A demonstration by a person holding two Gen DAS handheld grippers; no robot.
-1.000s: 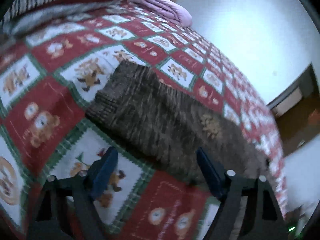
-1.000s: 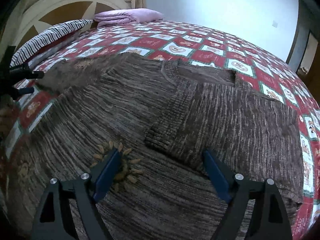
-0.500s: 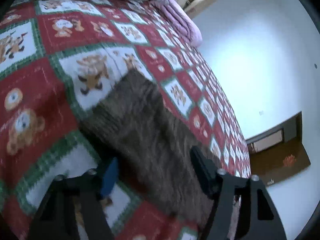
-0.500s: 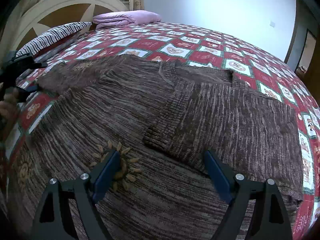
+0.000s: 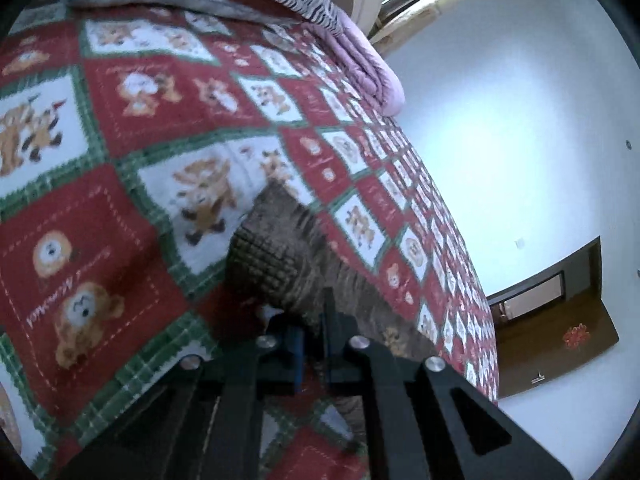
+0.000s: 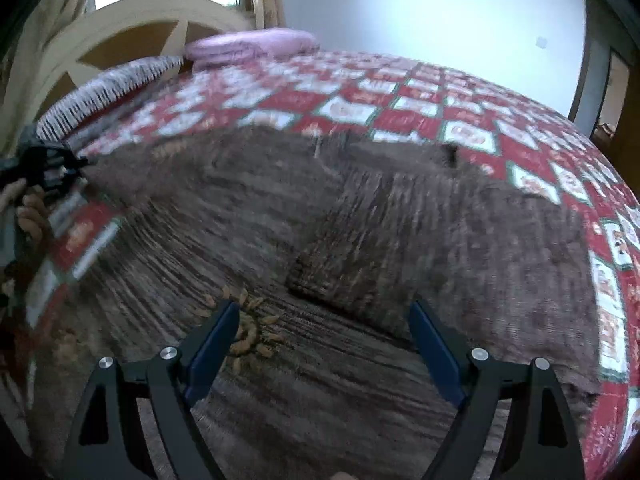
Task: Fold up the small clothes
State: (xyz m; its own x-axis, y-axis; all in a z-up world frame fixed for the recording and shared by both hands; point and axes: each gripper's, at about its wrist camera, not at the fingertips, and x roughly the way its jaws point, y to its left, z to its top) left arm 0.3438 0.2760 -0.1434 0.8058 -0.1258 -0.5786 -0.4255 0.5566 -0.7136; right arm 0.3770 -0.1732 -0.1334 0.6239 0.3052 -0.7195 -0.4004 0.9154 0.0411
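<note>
A brown knitted sweater [image 6: 320, 240] lies spread flat across a bed, on a quilt [image 6: 460, 128] of red and white squares with cartoon animals and green borders. One sleeve [image 6: 400, 240] is folded across the chest, its ribbed cuff near the middle of the garment, just above a small sun-shaped motif [image 6: 250, 330] in tan stitching. The other sleeve [image 5: 288, 256] stretches out toward the left side of the bed, and its ribbed cuff is raised off the quilt in the left wrist view.

The left hand-held gripper [image 5: 314, 344] has its jaws pressed together on that sleeve, a little behind the cuff, with the knit pinched between the blue pads. From the right wrist view the same tool shows at the far left edge, dark and blurred, at the end of the outstretched sleeve, with a person's hand [image 6: 30, 208] wrapped around it.

The right hand-held gripper [image 6: 324, 340] hangs over the lower body of the sweater with its jaws spread wide; nothing is between them, and the sun motif sits just inside its left finger.

At the head of the bed lie a zebra-striped pillow [image 6: 108, 88] and a folded lilac blanket [image 6: 252, 46], with a cream wooden headboard [image 6: 132, 24] behind them and a white wall [image 5: 500, 120] beyond
</note>
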